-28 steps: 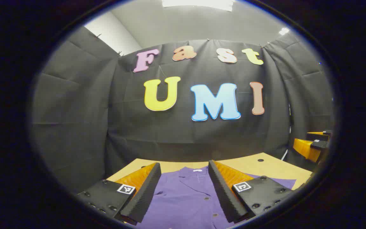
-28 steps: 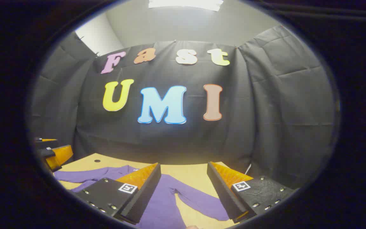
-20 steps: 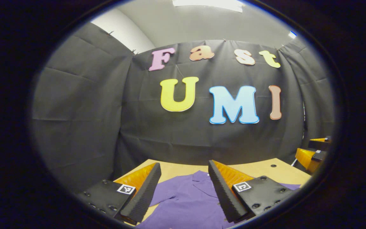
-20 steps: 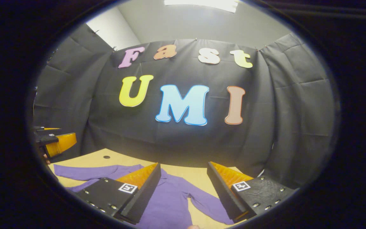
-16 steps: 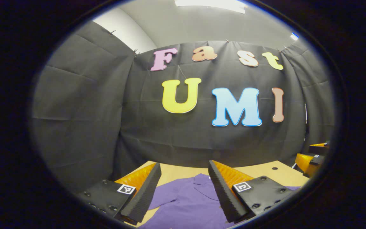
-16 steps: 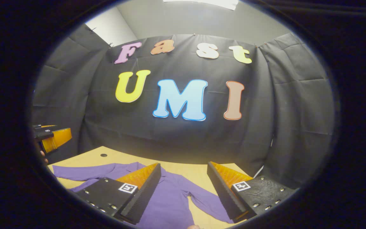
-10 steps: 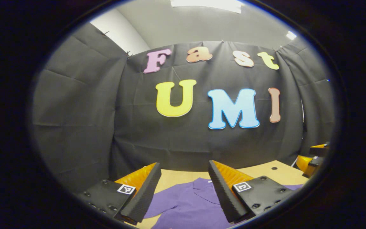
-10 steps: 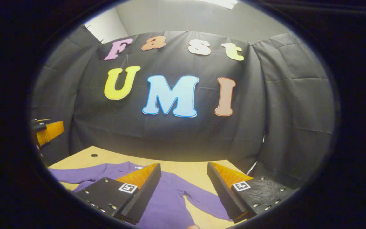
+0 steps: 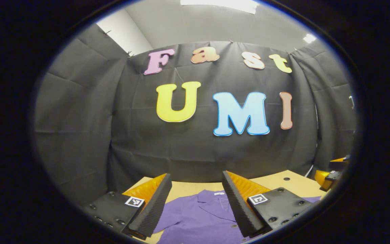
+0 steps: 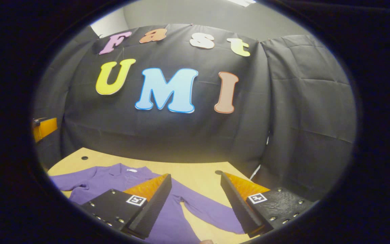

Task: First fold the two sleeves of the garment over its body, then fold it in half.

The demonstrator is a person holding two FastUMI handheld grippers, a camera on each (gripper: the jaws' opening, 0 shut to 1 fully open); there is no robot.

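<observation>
A purple shirt (image 10: 113, 178) lies flat on a tan table (image 10: 195, 174), collar toward the black cloth wall (image 10: 181, 128), with both sleeves spread out to the sides and neither laid over the body. In the right gripper view the right gripper (image 10: 195, 203) hangs above the shirt's right side with its jaws spread wide and nothing between them; one sleeve (image 10: 208, 211) runs out across the gap between the fingers, and its cuff is hidden behind one finger, while the shirt's lower part is cut off at the bottom of the view. In the left gripper view the left gripper (image 9: 195, 203) also hangs above the table (image 9: 188, 188) with its jaws spread and bare, the shirt (image 9: 198, 217) with its collar and buttons seen between them and its hem cut off below. The right gripper (image 9: 330, 173) shows at the far edge there, too cropped to make out much; likewise a piece of the left gripper (image 10: 44, 128) sits at the edge of the right gripper view
</observation>
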